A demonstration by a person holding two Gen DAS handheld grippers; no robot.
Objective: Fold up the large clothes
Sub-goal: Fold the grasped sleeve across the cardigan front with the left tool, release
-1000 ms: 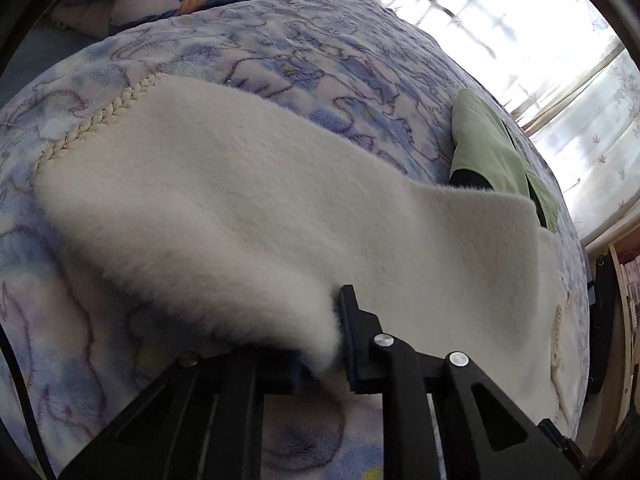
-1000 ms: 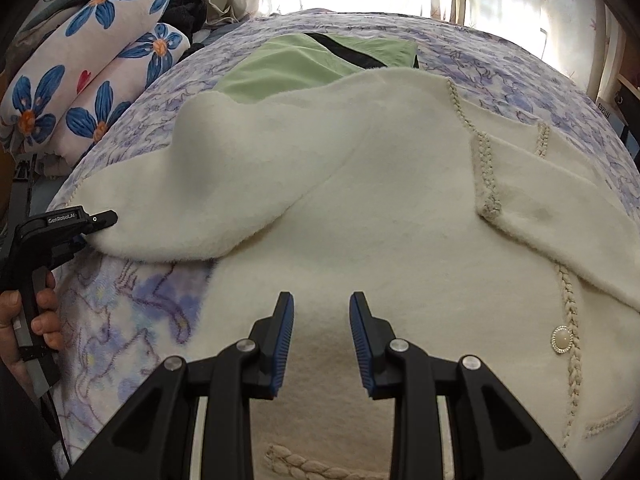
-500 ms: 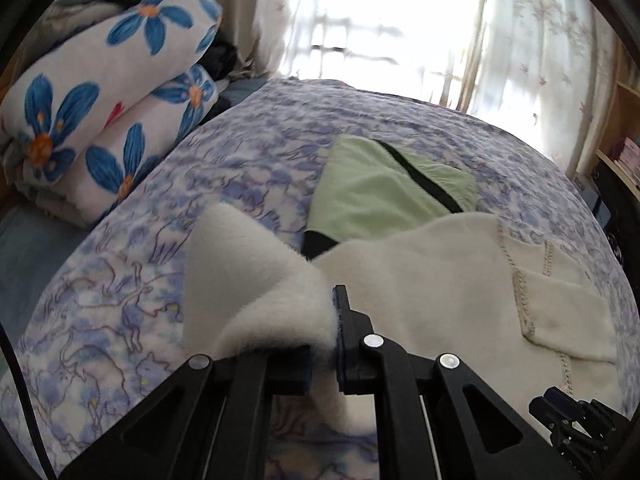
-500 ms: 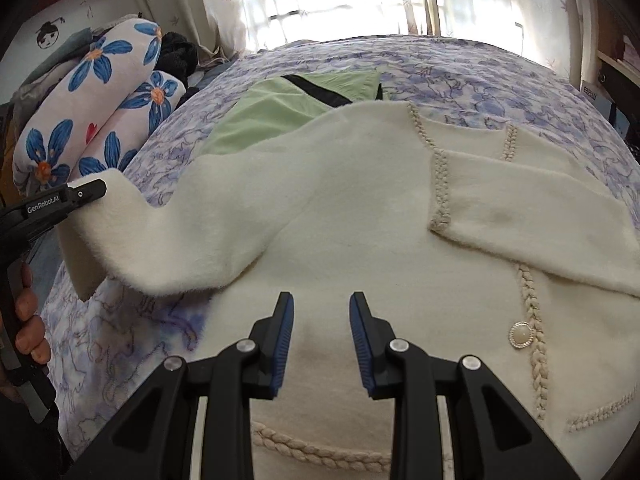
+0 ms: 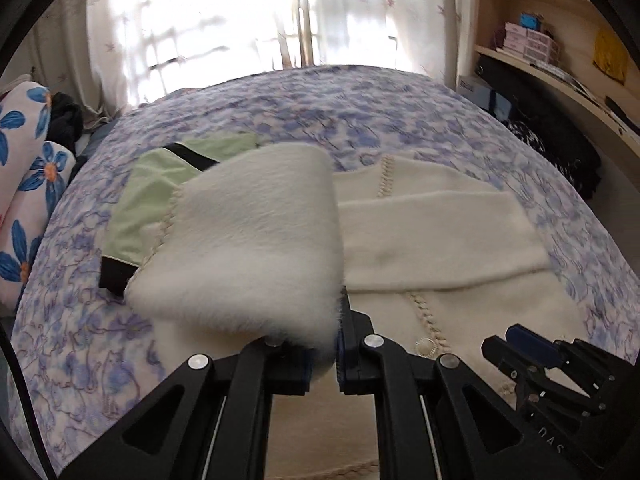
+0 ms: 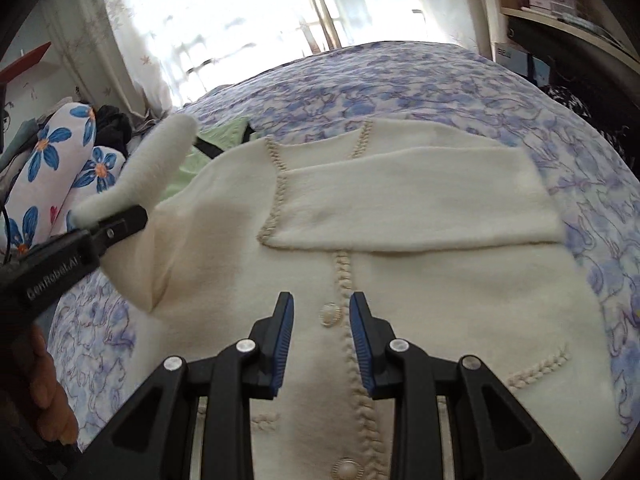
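Left wrist view, bed: a blue-and-lilac floral bedspread [image 5: 400,104] is covering it, with the cream cardigan [image 5: 460,304] lying flat on top.
Left wrist view, grip: the left gripper [image 5: 322,354] is pinching the cardigan's fluffy sleeve [image 5: 256,248] between its jaws, lifted over the garment's body.
Left wrist view, room: sheer curtains [image 5: 224,20] are glowing with daylight; wooden shelves [image 5: 552,56] are standing at right (boxes on them).
Right wrist view, grip: the right gripper [image 6: 322,344] is hovering with jaws spread above the buttoned front, a pearl button [image 6: 330,314] showing between them.
Right wrist view, surroundings: a green garment [image 6: 216,136] is peeking out behind the cardigan; flowered pillows [image 6: 68,168] are lying at left.
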